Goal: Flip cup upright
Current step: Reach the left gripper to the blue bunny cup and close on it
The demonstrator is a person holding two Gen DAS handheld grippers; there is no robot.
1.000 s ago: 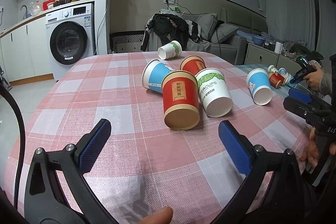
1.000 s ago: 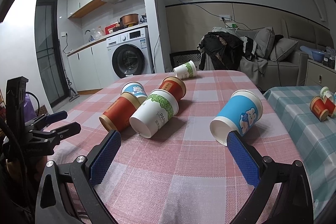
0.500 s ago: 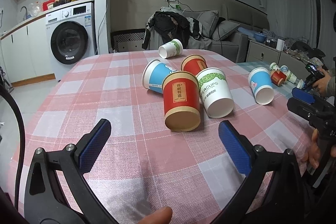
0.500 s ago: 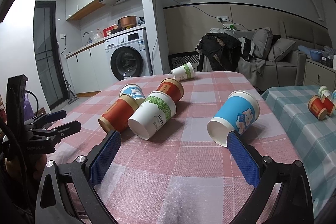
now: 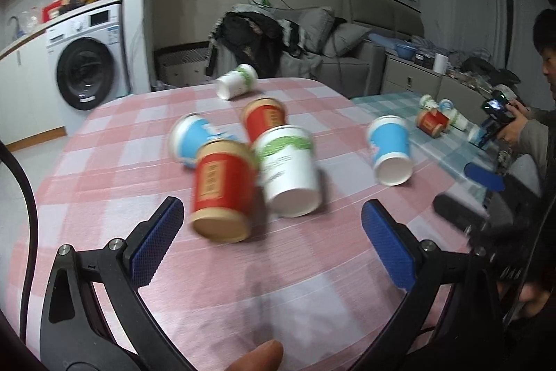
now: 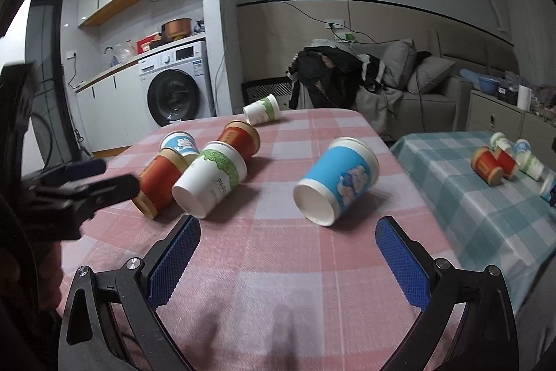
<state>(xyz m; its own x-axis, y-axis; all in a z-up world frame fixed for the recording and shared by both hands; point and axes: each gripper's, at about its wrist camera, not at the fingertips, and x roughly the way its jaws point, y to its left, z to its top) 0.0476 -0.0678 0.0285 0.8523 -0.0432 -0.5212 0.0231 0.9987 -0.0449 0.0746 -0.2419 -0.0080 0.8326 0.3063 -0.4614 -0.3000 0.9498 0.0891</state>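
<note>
Pink-checked cloth covers the counter (image 6: 278, 266), where six paper cups lie on their sides. Nearest the right gripper (image 6: 288, 252), whose blue pads are spread and empty, the blue paper cup (image 6: 338, 178) points its open mouth toward the camera, long axis along the counter. The left gripper (image 5: 267, 240), equally spread, faces the red paper cup (image 5: 222, 190); only its view shows a seated person (image 5: 542, 113) with a camera.

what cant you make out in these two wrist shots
- Left wrist view: motion blur smears the print on the red cup and white cup.
- Right wrist view: the far blue cup is half hidden behind the red cup.
- Small cups on the teal table: too small to read.
</note>
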